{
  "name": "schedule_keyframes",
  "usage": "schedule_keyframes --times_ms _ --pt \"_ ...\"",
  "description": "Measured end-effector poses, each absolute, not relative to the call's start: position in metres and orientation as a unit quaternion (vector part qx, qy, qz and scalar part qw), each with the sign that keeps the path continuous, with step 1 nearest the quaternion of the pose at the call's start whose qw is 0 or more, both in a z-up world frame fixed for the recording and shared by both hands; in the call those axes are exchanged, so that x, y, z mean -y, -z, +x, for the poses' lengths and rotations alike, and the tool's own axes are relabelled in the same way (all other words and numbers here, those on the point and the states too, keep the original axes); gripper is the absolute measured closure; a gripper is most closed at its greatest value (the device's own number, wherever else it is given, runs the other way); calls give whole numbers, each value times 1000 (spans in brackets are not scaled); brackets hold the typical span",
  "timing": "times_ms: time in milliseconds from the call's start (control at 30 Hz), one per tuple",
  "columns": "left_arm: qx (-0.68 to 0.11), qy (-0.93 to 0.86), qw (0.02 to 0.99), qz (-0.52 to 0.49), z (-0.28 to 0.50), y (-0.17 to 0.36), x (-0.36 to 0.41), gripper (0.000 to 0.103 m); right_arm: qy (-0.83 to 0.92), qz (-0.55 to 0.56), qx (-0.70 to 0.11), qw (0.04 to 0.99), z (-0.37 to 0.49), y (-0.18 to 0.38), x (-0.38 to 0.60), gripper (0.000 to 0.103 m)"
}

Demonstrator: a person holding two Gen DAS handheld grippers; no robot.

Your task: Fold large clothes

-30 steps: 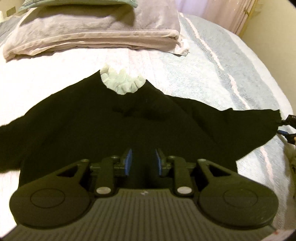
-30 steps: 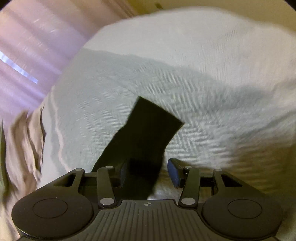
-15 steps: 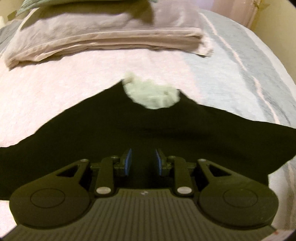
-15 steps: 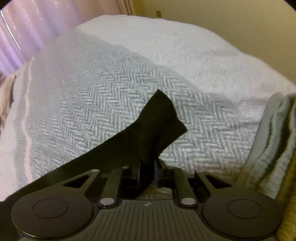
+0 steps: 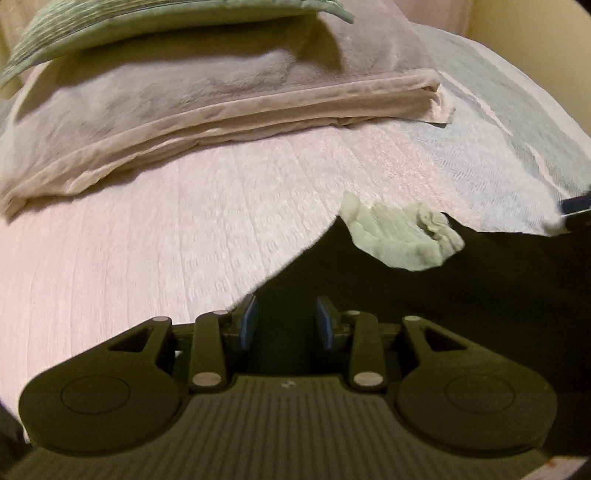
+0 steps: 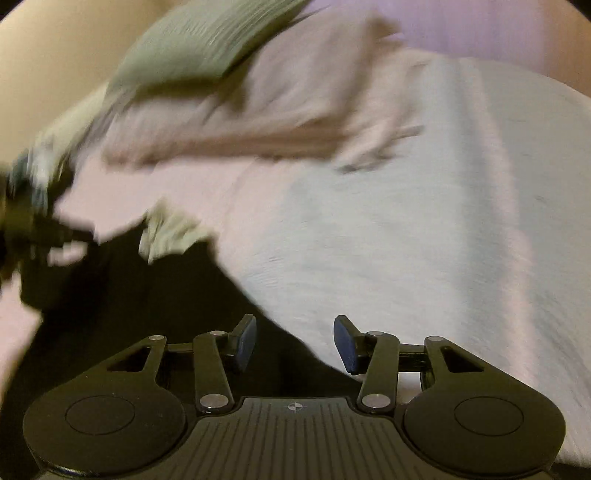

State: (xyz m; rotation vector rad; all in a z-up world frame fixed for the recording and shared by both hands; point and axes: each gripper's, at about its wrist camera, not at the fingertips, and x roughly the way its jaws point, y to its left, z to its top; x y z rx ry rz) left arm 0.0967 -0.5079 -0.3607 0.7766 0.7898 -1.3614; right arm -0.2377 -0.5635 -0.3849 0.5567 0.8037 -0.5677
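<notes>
Black garment (image 5: 424, 302) is lying spread on the bed (image 5: 166, 240), filling the 3-to-6 o'clock part of the left wrist view, its pale green ruffled collar (image 5: 399, 236) sitting at about 2 o'clock from the left tongs (image 5: 286, 323); the left tongs are hovering over the garment's left edge with jaws opening, blue pads (image 5: 248, 325) standing apart with dark cloth showing in the gap, though whether cloth is actually passing between them or only lying below I cannot tell; no pad is seen pressing on fabric, so reading them as released. In the right wrist view, heavily motion-blurred, the right tongs (image 6: 295, 343) are opening, pads well apart, the garment's right edge running diagonally under the gap toward 10 o'clock; nothing is being pinched. The collar is showing there at 10 o'clock, and the left tongs are appearing as a dark smear at 9 o'clock, at the frame edge. A folded beige blanket (image 5: 221, 96) is lying at 12 o'clock in the left view, well apart from the garment, with a green striped pillow (image 5: 147, 22) resting on top; a grey-blue striped band (image 5: 517, 140) of the bedcover is running at 2 o'clock.
</notes>
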Motion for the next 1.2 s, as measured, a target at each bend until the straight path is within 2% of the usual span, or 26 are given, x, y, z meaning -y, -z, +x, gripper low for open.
schedule_keyframes --times_ms 200,233,267,300,367,400,433,467,567,700,767,833,900,933,967,1200 --pt "-342 633 599 352 120 381 529 63 195 306 -403 840 -180 440 590 60" --pt "-345 639 589 353 122 386 533 63 183 302 -405 843 -173 444 587 73" --pt "-349 644 582 354 123 391 538 63 180 289 -409 847 -169 445 592 102" --pt "-351 648 576 353 123 395 541 63 180 277 -415 848 -164 446 587 101" --pt "-365 658 557 350 123 405 549 70 194 278 -401 851 -162 447 599 102" --pt "-365 668 547 349 122 407 551 96 210 279 -383 855 -167 443 600 102" --pt "-361 676 544 342 122 406 551 100 237 281 -356 859 -176 435 600 102" --pt "-348 683 549 333 122 401 550 100 259 283 -330 862 -186 426 599 103" --pt "-311 692 580 295 124 390 540 100 311 268 -279 868 -198 413 595 103" --pt "-325 651 609 315 117 421 550 97 395 207 -343 827 -172 452 594 103" --pt "-331 626 633 312 112 428 549 91 429 269 -340 792 -177 467 611 103" --pt "-333 607 660 292 110 416 542 85 440 334 -297 779 -187 453 617 103" --pt "-336 583 691 263 113 399 523 84 424 341 -275 793 -189 430 609 93" --pt "-347 569 704 244 118 390 508 74 416 340 -274 798 -190 417 601 77" --pt "-357 559 715 221 124 382 488 70 411 340 -268 802 -192 409 593 64" --pt "-441 415 782 145 199 367 308 68 419 386 -265 778 -226 393 528 62"
